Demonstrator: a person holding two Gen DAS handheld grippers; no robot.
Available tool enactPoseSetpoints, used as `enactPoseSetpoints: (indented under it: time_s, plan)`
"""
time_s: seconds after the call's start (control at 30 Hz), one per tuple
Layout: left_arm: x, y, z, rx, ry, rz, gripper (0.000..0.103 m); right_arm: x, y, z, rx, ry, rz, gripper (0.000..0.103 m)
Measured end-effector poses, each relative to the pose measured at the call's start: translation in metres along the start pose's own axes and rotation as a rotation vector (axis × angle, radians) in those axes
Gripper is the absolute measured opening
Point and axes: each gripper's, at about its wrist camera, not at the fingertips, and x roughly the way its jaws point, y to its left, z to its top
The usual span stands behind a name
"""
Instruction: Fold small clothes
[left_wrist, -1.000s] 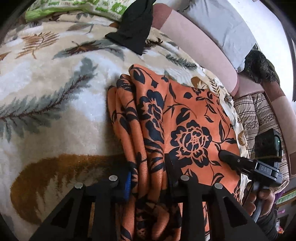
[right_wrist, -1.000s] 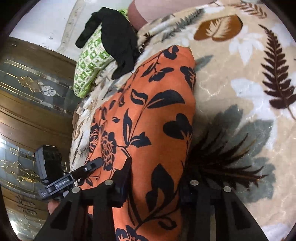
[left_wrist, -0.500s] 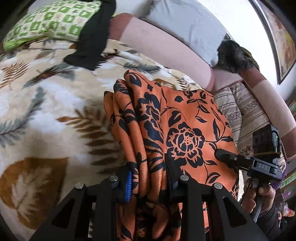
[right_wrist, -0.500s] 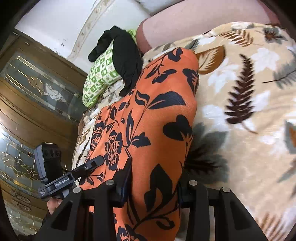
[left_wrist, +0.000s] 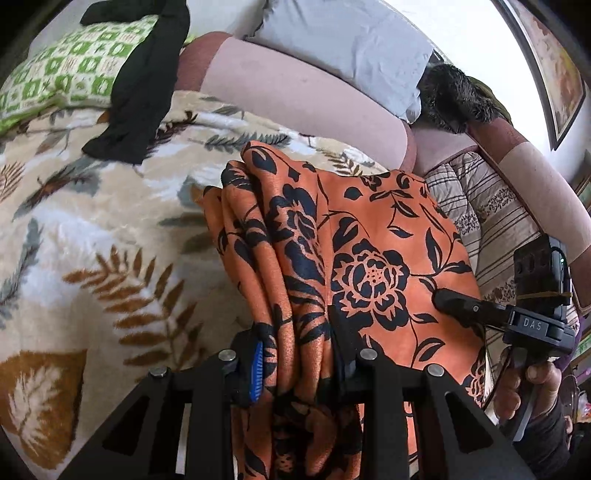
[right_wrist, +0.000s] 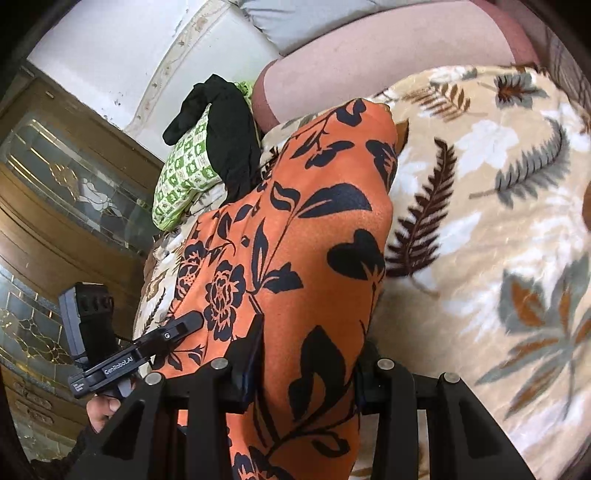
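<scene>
Left gripper (left_wrist: 299, 363) tilted downward, jaws closed partway on a bunched edge of the orange cloth (left_wrist: 373, 236); folds stand pinched between the pads. Right gripper (right_wrist: 308, 363) tilted likewise, jaws clamped on the cloth's other near corner, fabric filling the gap. In the left view the right gripper shows at 3 o'clock, with the hand (left_wrist: 524, 384) on its handle.

The cloth runs taut from both grippers toward 12 o'clock, its far end draped on the leaf-print blanket (left_wrist: 92, 229). Bare blanket lies at 9 o'clock in the left view. Further out, at 11 o'clock, a black garment (left_wrist: 144, 85) lies across a green pillow (left_wrist: 62, 74). Pink cushion (left_wrist: 295, 88) beyond.
</scene>
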Motion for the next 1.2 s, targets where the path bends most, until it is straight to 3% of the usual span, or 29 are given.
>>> enactPoseSetpoints:
  time_s: [0.47,0.8,0.87,0.9,0.97,1.03,1.2]
  plan:
    - [0.025,-0.027,0.034,0.03,-0.012,0.018,0.03,-0.014,-0.023,0.043,-0.007,-0.021,-0.018,0.041]
    - [0.065,0.0,0.039,0.0,0.022,0.072,0.03,0.029,-0.053,0.056,0.05,0.013,0.014,0.041]
    - [0.087,0.013,0.035,0.001,0.066,0.11,0.034,0.047,-0.065,0.053,0.082,0.033,0.018,0.041]
    - [0.101,0.023,0.031,-0.014,0.101,0.134,0.036,0.062,-0.077,0.049,0.112,0.058,0.018,0.046]
    - [0.114,0.044,0.023,-0.075,0.133,0.126,0.056,0.08,-0.097,0.041,0.18,0.084,-0.053,0.051]
    - [0.101,0.054,0.019,-0.102,0.094,0.123,0.061,0.082,-0.111,0.032,0.221,0.066,-0.057,0.064]
    - [0.058,0.033,0.025,0.017,-0.02,0.154,0.06,0.043,-0.092,0.038,0.143,-0.031,-0.113,0.065]
